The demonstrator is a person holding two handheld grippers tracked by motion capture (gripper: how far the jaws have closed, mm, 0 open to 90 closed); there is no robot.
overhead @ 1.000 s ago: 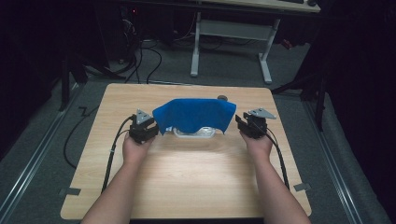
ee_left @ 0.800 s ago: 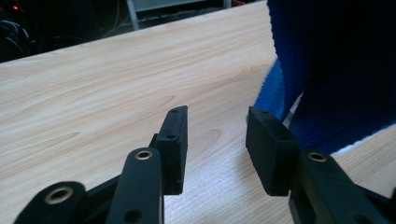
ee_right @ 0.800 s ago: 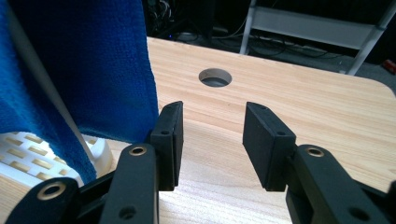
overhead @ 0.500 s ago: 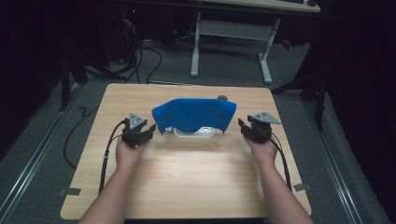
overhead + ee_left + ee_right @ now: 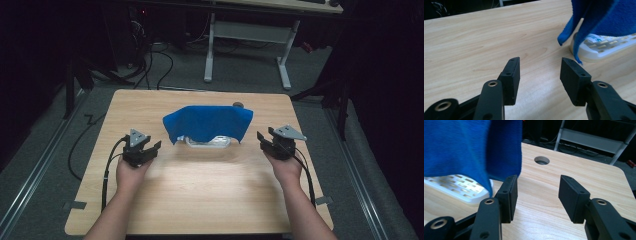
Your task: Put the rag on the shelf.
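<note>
Between the two claws, on the desk (image 5: 200, 190), the blue cloth (image 5: 207, 122) hangs draped over a white slotted tray (image 5: 209, 142), its corners dangling just ahead of each claw. Left claw (image 5: 150, 148) and right claw (image 5: 264, 139) both stand wide open and empty, apart from the cloth. To lift it cleanly, I'd pinch only the hanging corners, clear of the tray.

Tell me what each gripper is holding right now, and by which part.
Nothing. The left gripper and right gripper are both open and empty, apart from the blue cloth draped over the white rack.
</note>
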